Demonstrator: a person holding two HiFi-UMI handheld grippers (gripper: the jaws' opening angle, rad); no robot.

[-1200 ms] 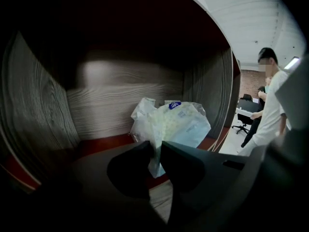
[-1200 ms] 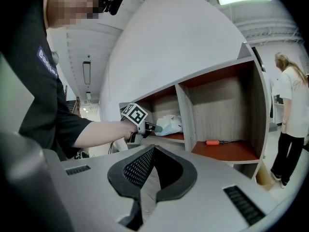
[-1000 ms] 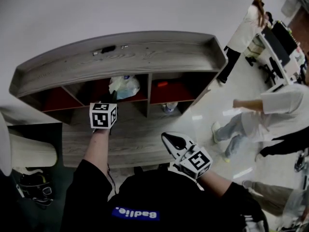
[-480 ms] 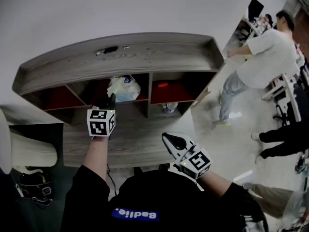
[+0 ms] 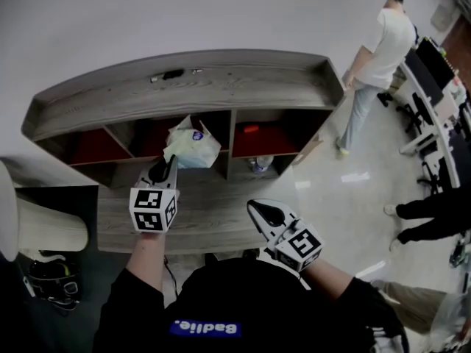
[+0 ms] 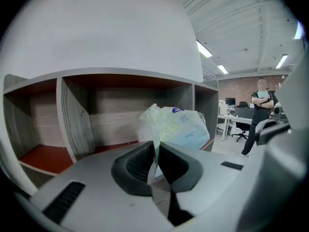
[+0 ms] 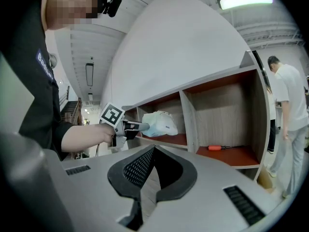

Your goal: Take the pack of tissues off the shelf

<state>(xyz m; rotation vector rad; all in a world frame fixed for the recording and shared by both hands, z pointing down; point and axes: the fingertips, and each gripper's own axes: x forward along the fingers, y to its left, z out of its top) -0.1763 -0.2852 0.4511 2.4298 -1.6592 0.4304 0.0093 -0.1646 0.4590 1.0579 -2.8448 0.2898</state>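
The pack of tissues [image 5: 191,145] is a soft pale plastic pack with a small blue mark. It hangs in the air in front of the middle compartment of the wooden shelf [image 5: 184,87], held by its plastic edge. My left gripper [image 5: 163,169] is shut on that edge; in the left gripper view the thin film runs between the closed pads and the pack [image 6: 174,125] bulges beyond them. The right gripper view shows the pack [image 7: 159,123] outside the shelf front. My right gripper [image 5: 259,212] is shut and empty, held low near my body, apart from the shelf.
An orange tool [image 5: 248,129] lies in the right red-floored compartment [image 5: 263,140]. A bottle [image 5: 259,163] stands in a lower cubby. Small dark items [image 5: 171,73] lie on the shelf top. A person in white [image 5: 375,57] walks at the right near desks [image 5: 434,72].
My left gripper has drawn back toward me with the tissue pack, which has come out of the middle compartment. The right gripper has stayed put. The person at right has walked away.
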